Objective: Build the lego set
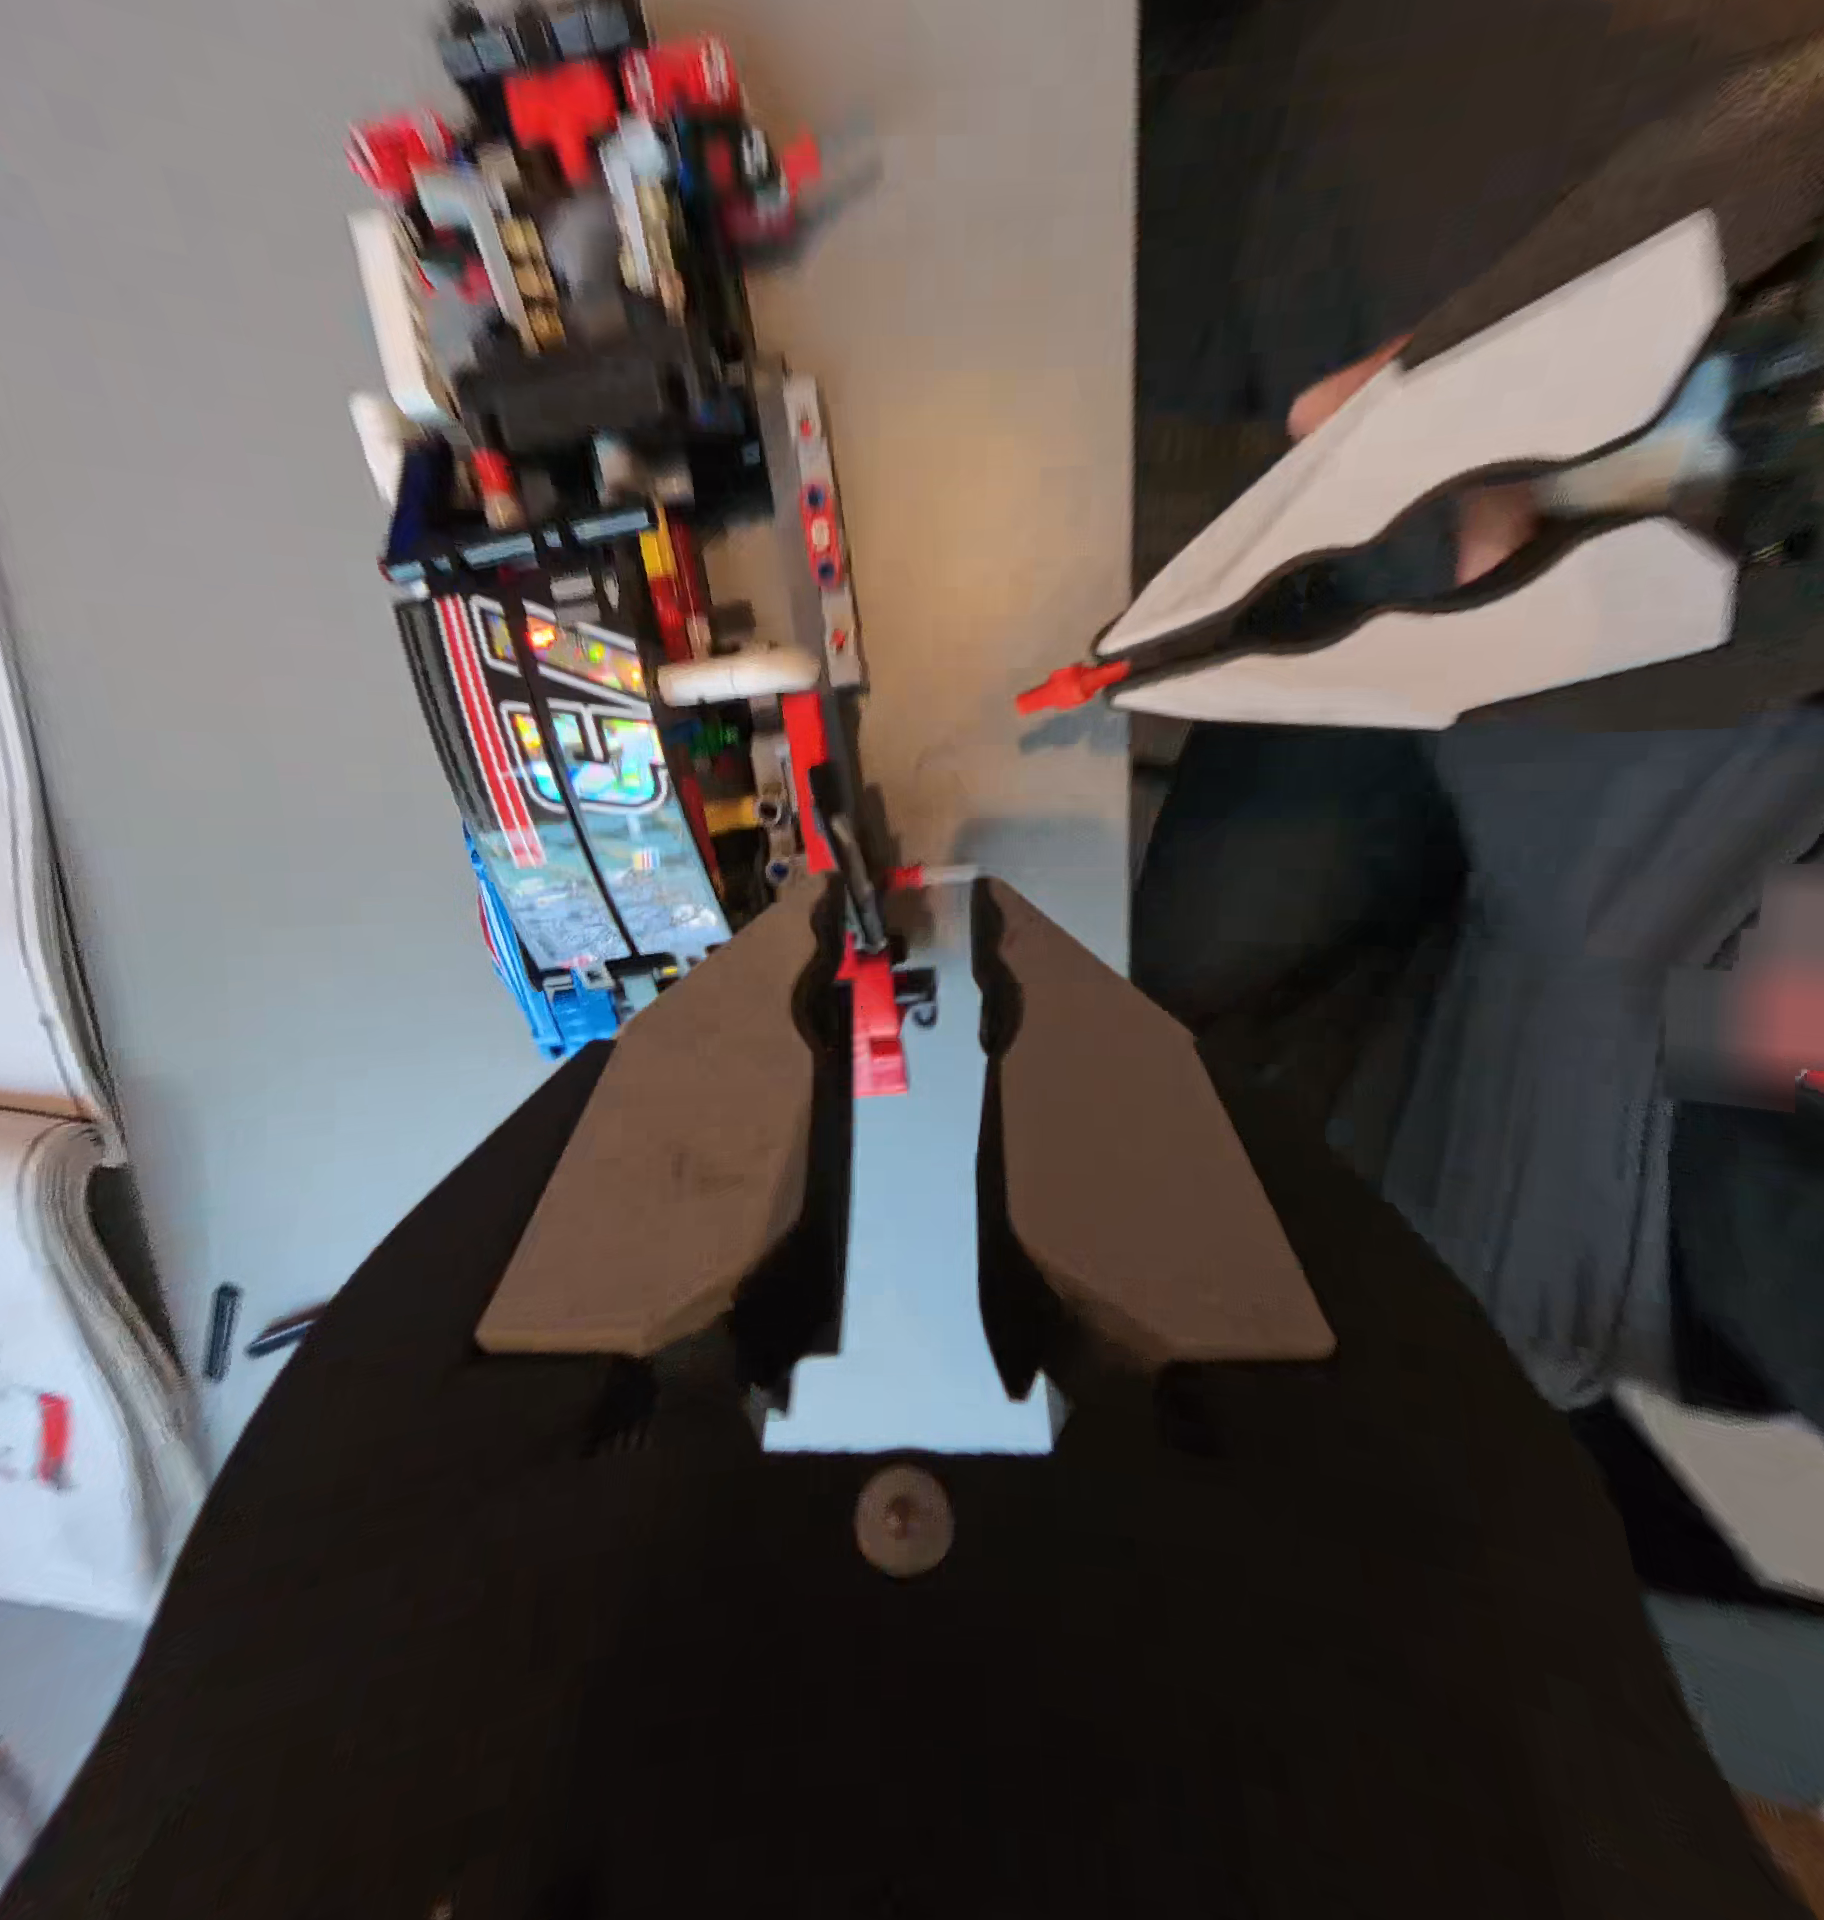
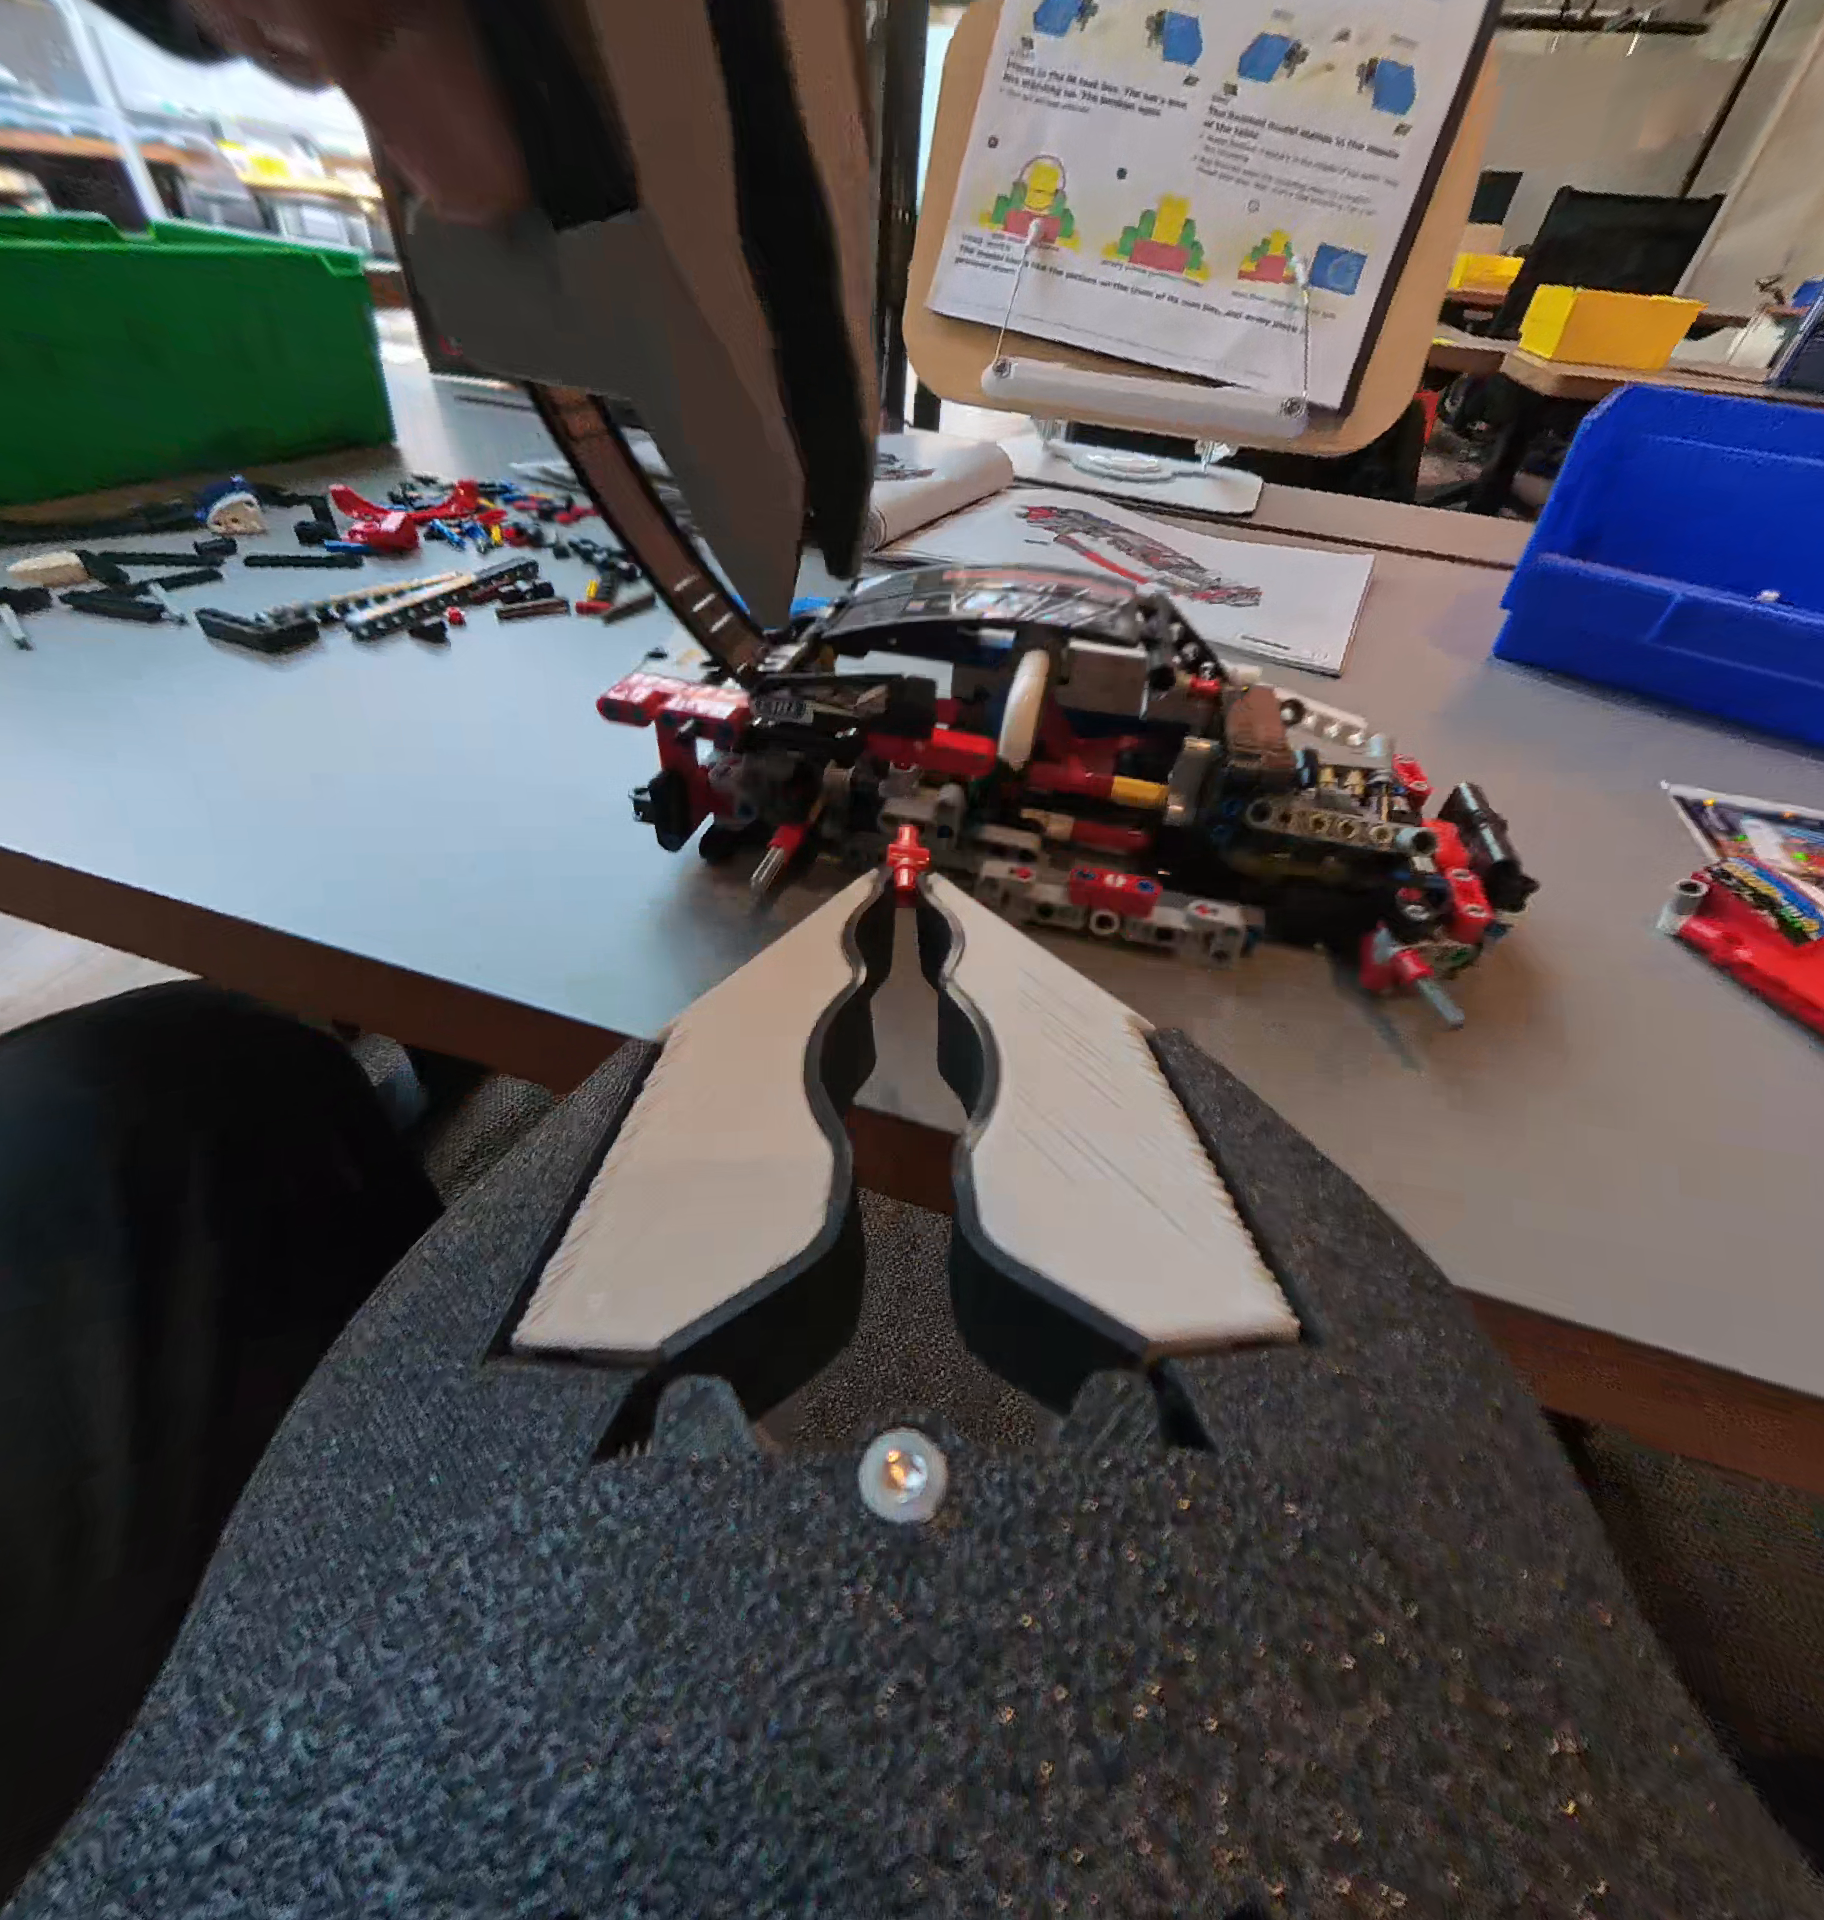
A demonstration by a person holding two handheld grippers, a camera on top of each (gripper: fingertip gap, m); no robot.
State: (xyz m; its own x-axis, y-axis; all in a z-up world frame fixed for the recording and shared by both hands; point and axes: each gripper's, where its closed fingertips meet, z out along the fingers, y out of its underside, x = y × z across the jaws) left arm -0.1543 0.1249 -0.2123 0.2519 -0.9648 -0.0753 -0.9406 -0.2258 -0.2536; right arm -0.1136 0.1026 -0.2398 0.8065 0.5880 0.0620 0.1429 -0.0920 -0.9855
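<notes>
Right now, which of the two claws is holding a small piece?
The right claw, with white fingers, pinches a small red pin. The dark left claw stands open.

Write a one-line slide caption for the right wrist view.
Right gripper pinches a small red pin before the half-built lego car on the grey table; left gripper meets the car's front.

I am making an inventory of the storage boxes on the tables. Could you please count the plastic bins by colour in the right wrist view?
Green bin: 1
Blue bin: 1
Yellow bin: 1, on a table farther back; a second yellow shape behind it is too small to identify.
Total: 3
</notes>
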